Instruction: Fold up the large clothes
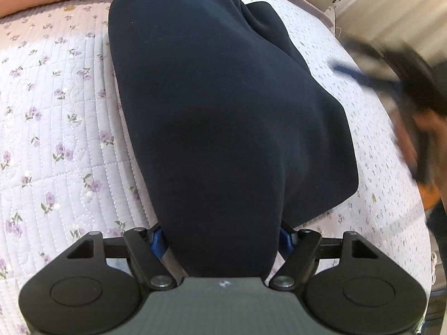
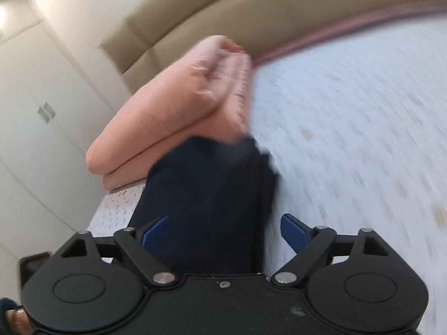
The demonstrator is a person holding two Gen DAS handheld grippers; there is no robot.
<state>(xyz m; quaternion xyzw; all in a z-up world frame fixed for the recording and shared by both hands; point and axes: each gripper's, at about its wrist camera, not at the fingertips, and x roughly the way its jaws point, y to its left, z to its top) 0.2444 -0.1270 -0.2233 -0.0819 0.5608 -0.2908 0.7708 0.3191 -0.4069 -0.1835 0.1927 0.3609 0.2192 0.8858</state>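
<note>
left gripper [image 1: 220,240]: low centre of the left wrist view, blue fingers [image 1: 157,244] sitting either side of a thick bunch of the navy garment [image 1: 223,106]. Looks like they're pinching that bunch, since the cloth fills the whole gap, but the pads are mostly buried so I can't swear to it.

right gripper [image 2: 223,231]: bottom centre of its own view, jaws spread wide with nothing in them. The garment runs up past the gap but neither blue finger touches it. In the left wrist view it's just a dark smear at the right edge, up off the bed.

garment: dark navy, heavy-looking fabric, already doubled into a long narrow strip. It runs from the bottom centre to the top of the left wrist view, lying on the floral quilt [image 1: 56,128]. A second layer pokes out along its upper right edge.

other stuff: folded peach blanket [image 2: 173,106] at the far end of the bed, left of centre in the right wrist view, just beyond the garment's far end.

step: my read is one fold is done and the right side has let go.

next: probably needs the right gripper back on a free end or edge, then both carrying it over for the next fold, keeping the layers lined up.
</note>
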